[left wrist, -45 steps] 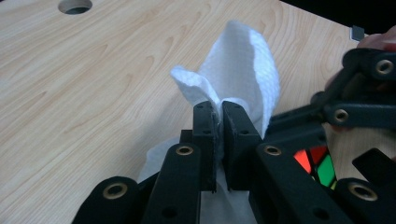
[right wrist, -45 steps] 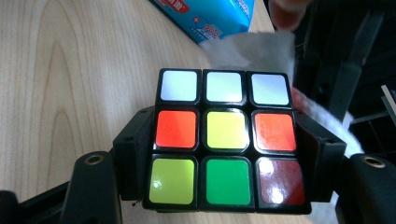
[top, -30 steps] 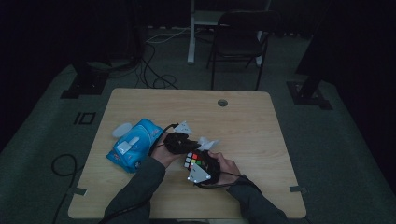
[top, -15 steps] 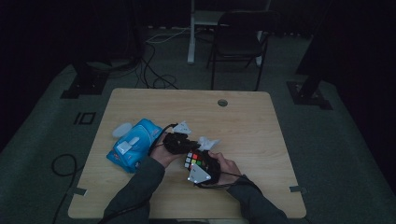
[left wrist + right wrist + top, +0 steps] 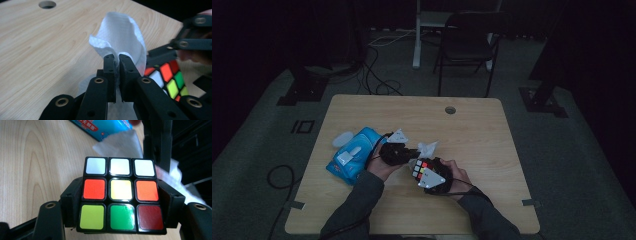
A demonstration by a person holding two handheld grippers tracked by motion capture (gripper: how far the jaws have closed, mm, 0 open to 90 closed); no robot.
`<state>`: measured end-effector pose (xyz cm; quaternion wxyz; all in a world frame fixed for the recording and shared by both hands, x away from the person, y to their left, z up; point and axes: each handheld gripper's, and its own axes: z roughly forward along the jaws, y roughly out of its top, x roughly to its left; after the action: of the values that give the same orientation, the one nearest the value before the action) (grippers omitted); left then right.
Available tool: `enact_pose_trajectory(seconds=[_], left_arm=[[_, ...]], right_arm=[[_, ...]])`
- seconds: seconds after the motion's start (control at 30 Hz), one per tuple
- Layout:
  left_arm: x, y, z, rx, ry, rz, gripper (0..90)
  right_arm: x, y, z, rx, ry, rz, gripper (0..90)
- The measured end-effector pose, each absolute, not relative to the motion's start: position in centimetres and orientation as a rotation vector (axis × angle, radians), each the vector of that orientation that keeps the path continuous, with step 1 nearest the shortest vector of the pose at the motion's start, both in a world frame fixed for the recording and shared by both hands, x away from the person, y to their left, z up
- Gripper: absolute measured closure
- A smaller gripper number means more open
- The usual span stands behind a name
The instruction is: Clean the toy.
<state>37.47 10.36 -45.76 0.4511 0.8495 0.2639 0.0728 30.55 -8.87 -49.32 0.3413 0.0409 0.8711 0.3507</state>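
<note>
White tissue [image 5: 122, 35] is pinched between the pressed-together jaws of the left tool [image 5: 117, 58], near the worktop [image 5: 492, 130] centre. Right tool [image 5: 120, 195] clamps a colour cube [image 5: 120, 195], just right of the tissue.

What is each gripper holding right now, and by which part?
Left gripper: shut on the white wipe, pinched at a fold low on the sheet. Right gripper: holds the cube, its jaws pressing two opposite side faces.

Dim lab: stand bases [image 5: 302, 92], floor cables [image 5: 377, 75], lone table [image 5: 492, 130].
</note>
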Motion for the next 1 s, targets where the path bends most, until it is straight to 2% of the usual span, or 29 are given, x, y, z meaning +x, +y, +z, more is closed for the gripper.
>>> enact_pose_trajectory(seconds=[0.37, 1.0], left_arm=[[35.8, 10.4, -44.8, 2.033, 0.626, 0.235, 85.6], [35.4, 8.9, -45.9, 2.056, 0.608, 0.211, 85.7]], right_arm=[[32.7, -10.0, -49.1, 0.348, 2.396, 1.06, 33.6], [33.5, -10.0, -49.2, 0.414, 2.464, 1.056, 33.6]])
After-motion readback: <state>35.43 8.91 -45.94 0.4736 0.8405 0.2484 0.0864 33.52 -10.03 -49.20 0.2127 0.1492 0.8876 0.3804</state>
